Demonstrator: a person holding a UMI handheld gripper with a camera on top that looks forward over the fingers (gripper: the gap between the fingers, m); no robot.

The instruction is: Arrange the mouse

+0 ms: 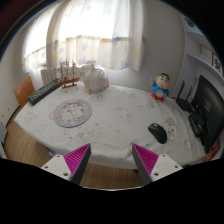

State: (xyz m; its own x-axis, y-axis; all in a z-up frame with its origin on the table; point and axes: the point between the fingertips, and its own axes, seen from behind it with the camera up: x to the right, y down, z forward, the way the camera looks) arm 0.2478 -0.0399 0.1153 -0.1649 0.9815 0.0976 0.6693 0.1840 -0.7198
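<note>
A black computer mouse (157, 132) lies on a white cloth-covered table (110, 120), toward its right side near the front edge. My gripper (112, 160) is held well back from the table, above the wooden floor, with both pink-padded fingers (76, 158) spread wide apart and nothing between them. The mouse is ahead of and above the right finger, far beyond its tip.
A round patterned plate (71, 112) sits on the table's left half. A keyboard (44, 92) lies at the far left edge, a pale bag (94, 78) at the back, a cartoon figure toy (160, 86) at the back right. A black monitor (207, 108) stands at the right. Curtains hang behind.
</note>
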